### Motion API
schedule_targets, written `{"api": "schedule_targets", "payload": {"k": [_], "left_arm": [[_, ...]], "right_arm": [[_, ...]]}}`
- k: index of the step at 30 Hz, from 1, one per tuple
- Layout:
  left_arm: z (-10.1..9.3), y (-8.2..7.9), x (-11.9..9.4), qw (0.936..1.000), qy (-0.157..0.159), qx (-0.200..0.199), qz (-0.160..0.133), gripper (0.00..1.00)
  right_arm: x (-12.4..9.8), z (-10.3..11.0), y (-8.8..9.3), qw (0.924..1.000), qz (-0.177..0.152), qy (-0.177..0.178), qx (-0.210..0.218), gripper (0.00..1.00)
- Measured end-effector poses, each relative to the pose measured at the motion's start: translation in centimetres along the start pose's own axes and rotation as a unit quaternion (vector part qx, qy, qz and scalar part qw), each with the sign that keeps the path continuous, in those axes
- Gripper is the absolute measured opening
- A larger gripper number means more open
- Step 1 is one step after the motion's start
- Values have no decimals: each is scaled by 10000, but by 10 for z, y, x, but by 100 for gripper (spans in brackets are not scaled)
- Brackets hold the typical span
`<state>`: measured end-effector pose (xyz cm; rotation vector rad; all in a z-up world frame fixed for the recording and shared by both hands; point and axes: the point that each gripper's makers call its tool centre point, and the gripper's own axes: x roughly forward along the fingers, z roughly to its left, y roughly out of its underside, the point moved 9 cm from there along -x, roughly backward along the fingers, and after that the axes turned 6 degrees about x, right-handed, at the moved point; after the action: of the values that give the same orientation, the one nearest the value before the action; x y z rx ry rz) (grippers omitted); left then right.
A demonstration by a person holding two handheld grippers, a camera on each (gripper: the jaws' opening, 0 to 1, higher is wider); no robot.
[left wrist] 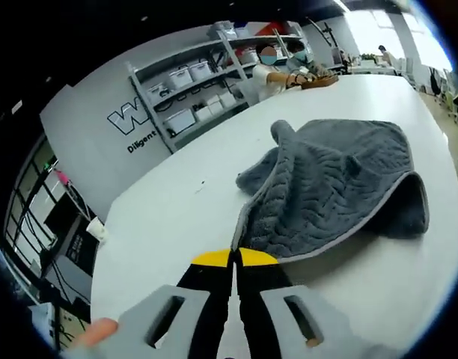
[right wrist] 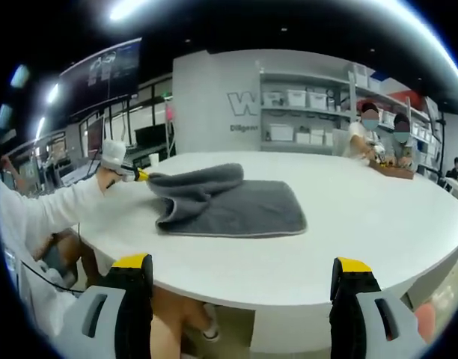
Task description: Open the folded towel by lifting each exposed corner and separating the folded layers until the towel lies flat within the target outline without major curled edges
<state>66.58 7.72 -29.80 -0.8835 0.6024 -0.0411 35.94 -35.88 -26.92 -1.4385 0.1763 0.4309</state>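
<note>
1. Up close in the left gripper view, the left gripper (left wrist: 235, 258) has its yellow-tipped jaws pressed together, pinching the pale-trimmed edge of the grey towel (left wrist: 341, 179).
2. That towel rises from the white desk (left wrist: 169, 217) in a rumpled hump, one corner flopped over on top.
3. Across in the right gripper view, the right gripper (right wrist: 242, 271) hangs off the desk's near edge with jaws spread wide, holding nothing.
4. Mid-desk, the towel lies partly folded, its left end lifted by the left gripper in a white-sleeved hand (right wrist: 109, 176).
5. Two people (right wrist: 379, 138) sit at the far side before shelves (right wrist: 304, 112).
</note>
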Motion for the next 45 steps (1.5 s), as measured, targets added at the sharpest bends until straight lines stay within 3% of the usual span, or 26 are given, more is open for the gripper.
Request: {"api": "schedule_targets", "payload": {"k": [21,35,45], "left_arm": [[40,64,-46,9972,-424,-535,318,2],[44,108,-78,9934,-504,-876,543,2],[38,127,-107,9906,-476,-1166,528,2]], "right_arm": [[5,14,8,9999,64,-96,-39,99],[10,18,12,9998,136,-124,-47,99],[12,18,11,9997,173,-127,-63,99]]}}
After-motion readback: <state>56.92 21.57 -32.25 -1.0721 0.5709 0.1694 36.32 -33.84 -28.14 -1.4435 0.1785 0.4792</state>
